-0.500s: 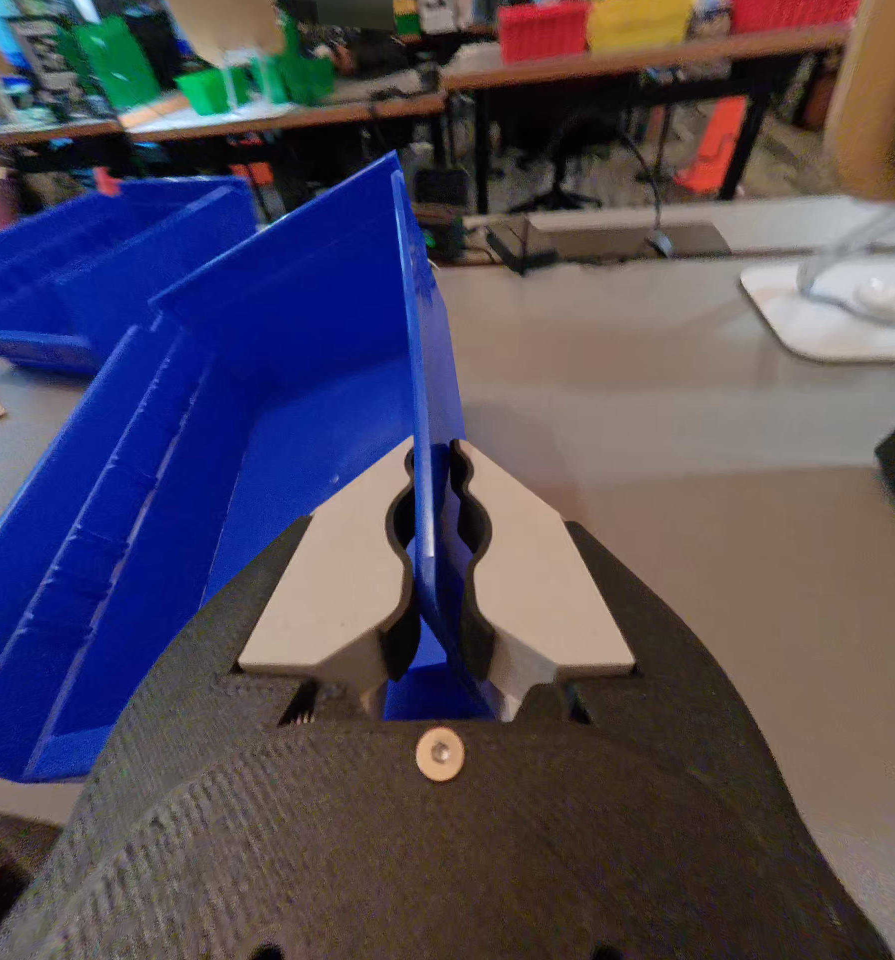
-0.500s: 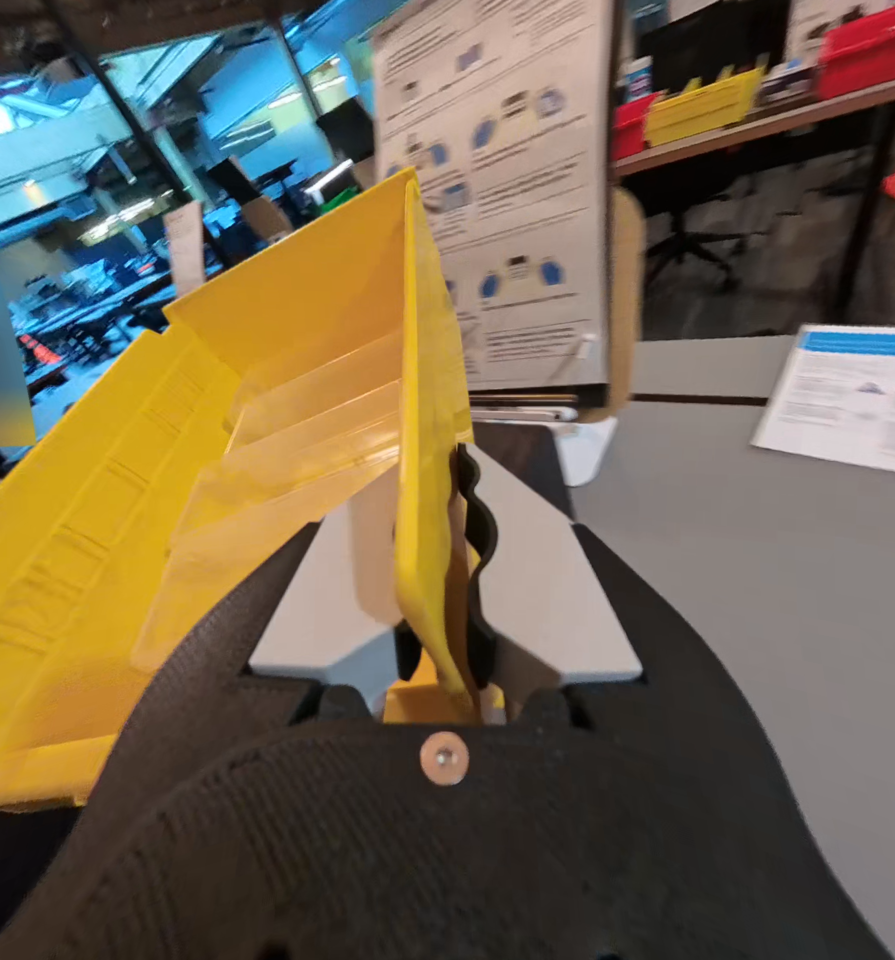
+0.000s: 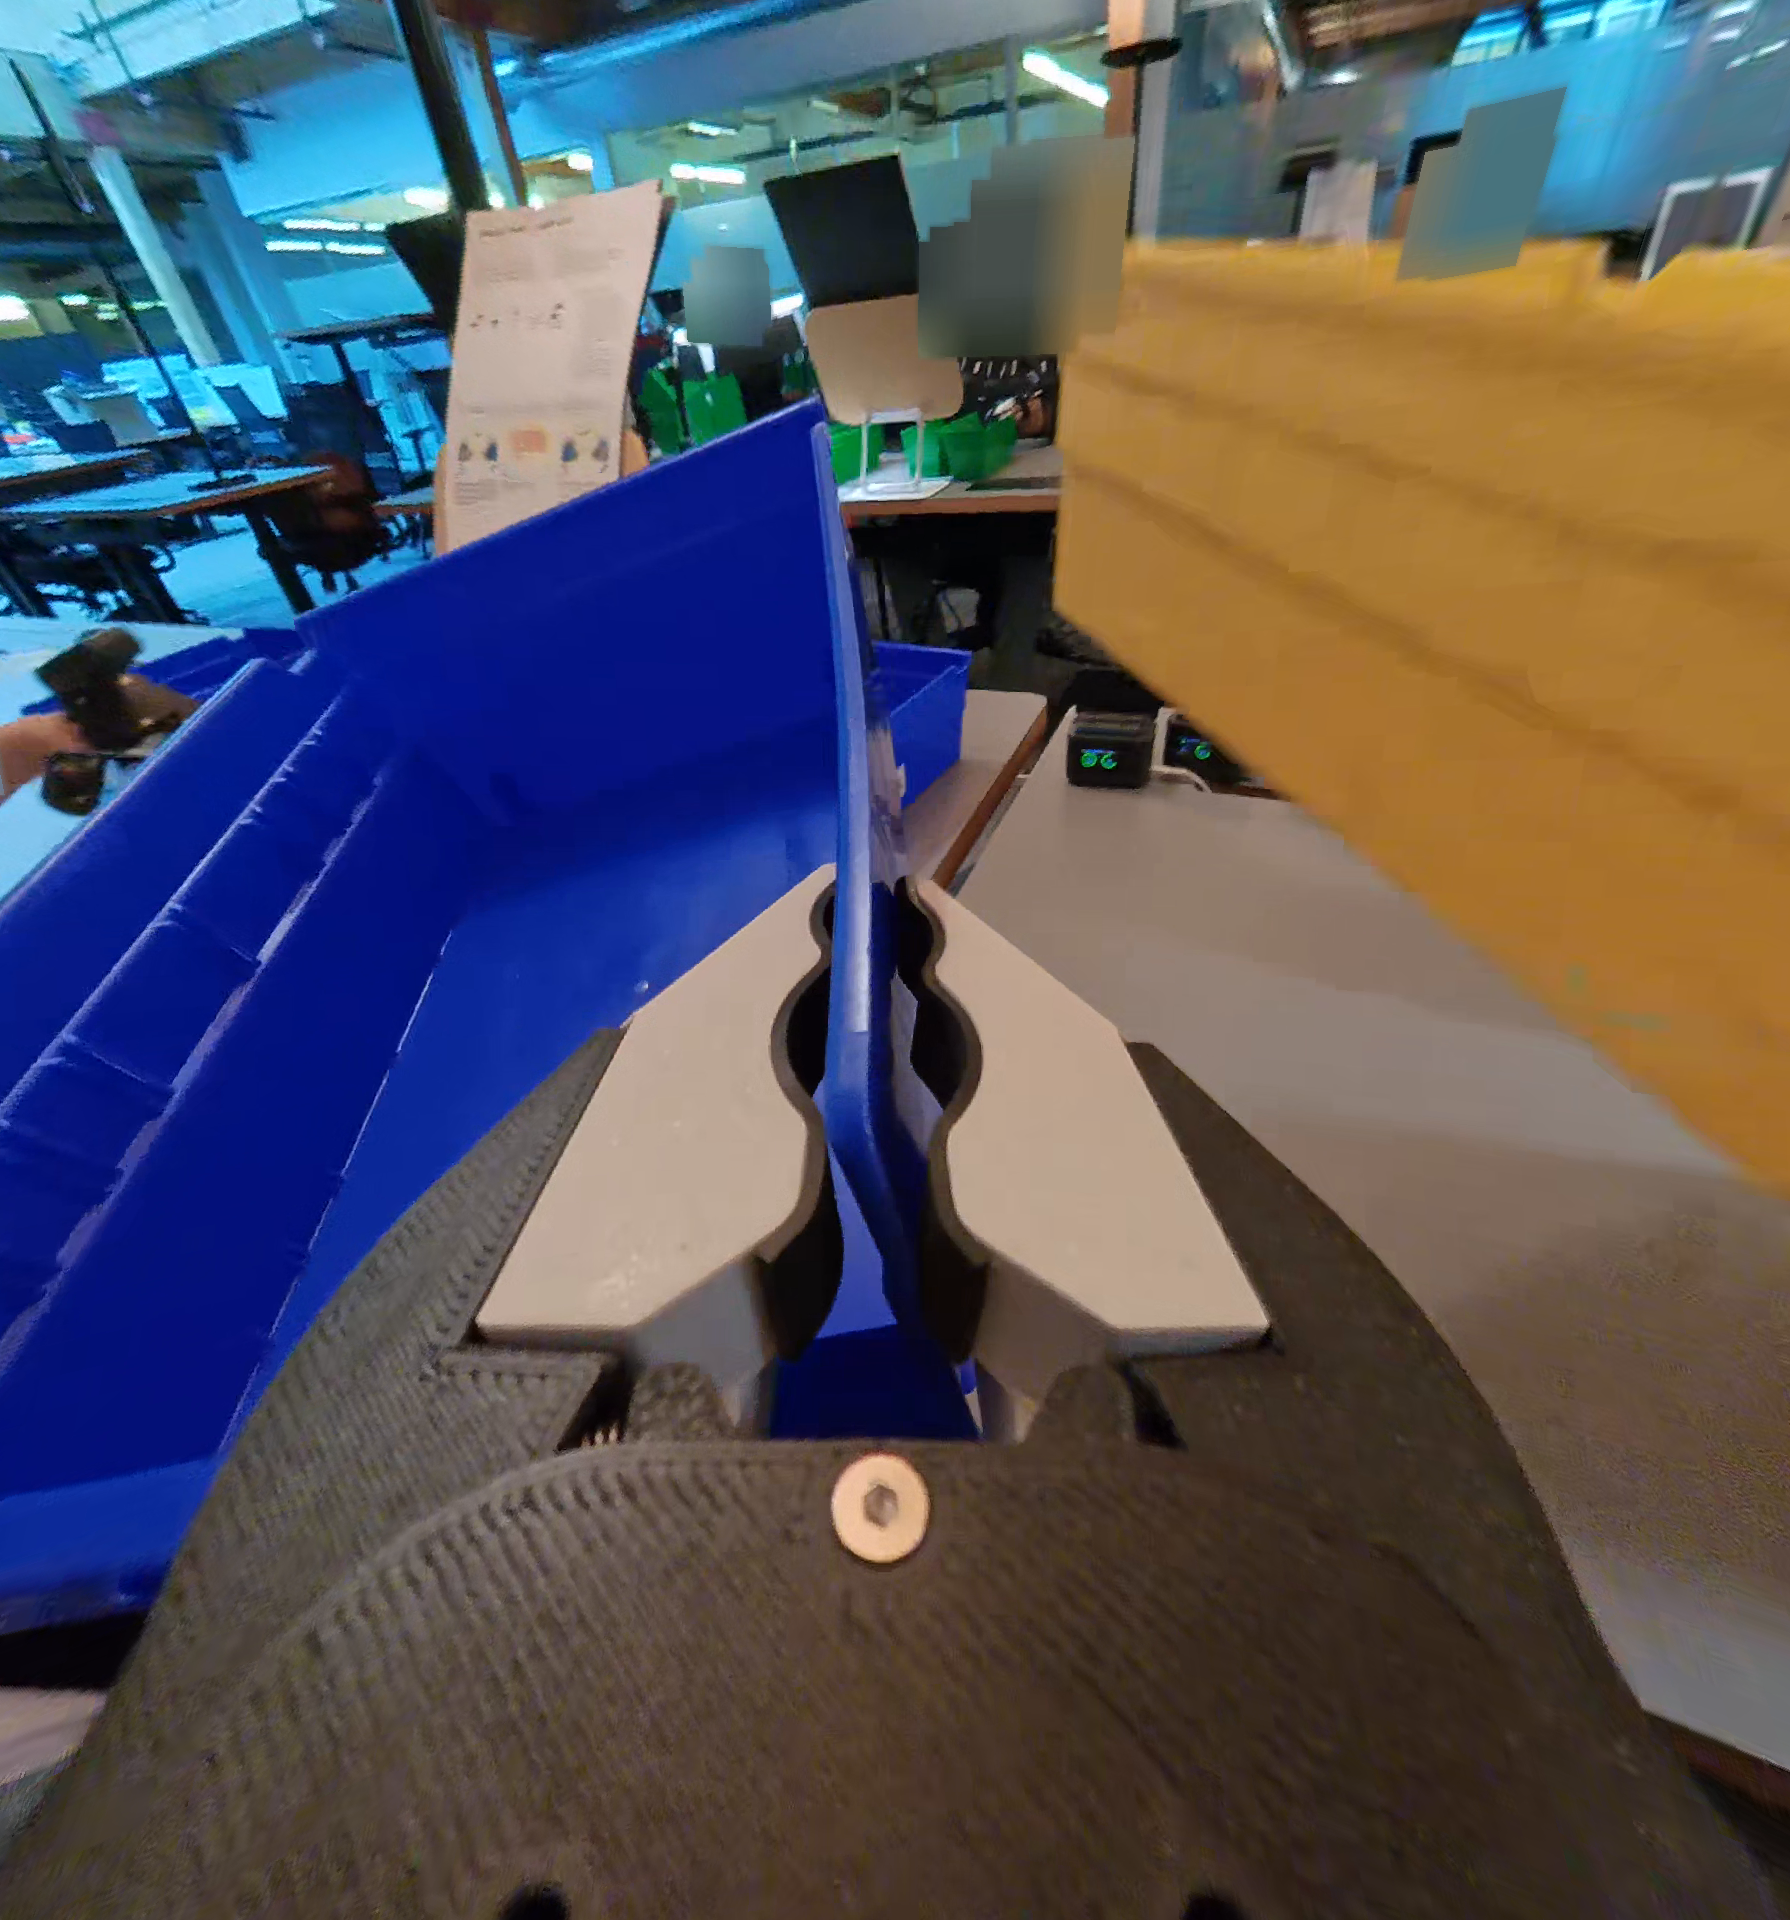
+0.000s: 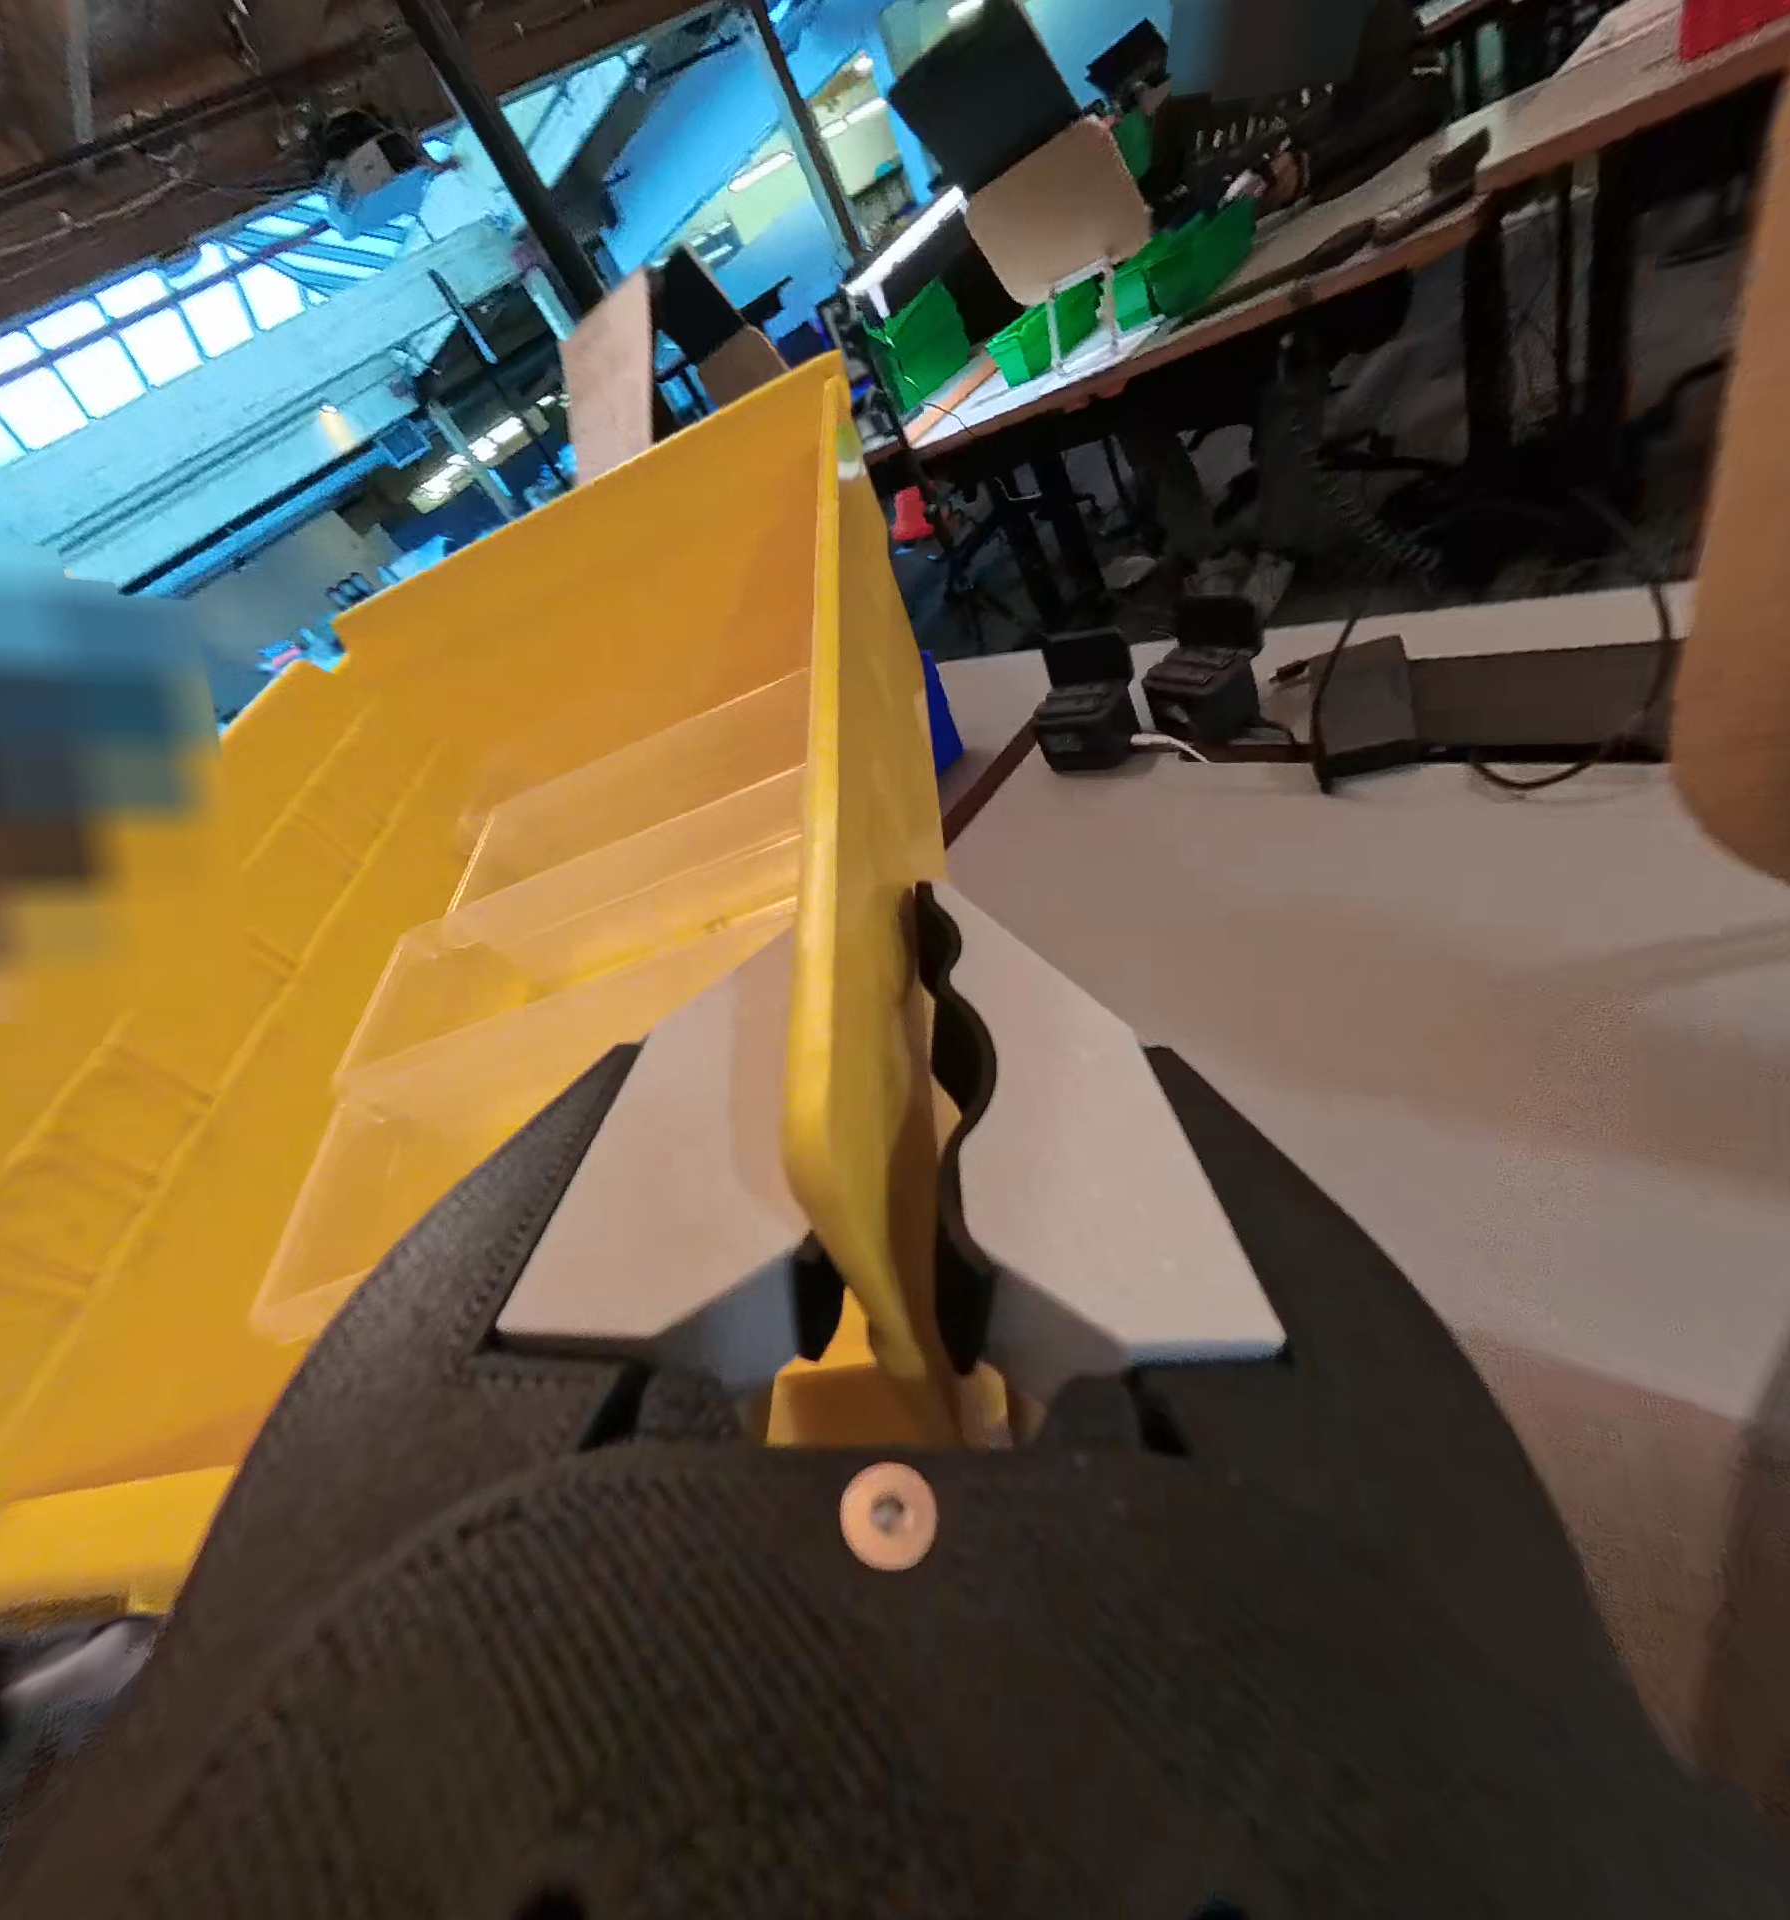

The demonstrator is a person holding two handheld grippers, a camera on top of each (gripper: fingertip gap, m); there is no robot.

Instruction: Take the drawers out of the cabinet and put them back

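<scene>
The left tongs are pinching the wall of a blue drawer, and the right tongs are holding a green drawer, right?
Not quite. The right tongs are shut on a yellow drawer, not a green one; the right wrist view shows it. The left tongs do pinch the blue drawer wall.

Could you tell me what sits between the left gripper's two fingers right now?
The blue drawer's side wall, clamped by the left gripper, as the left wrist view shows.
</scene>
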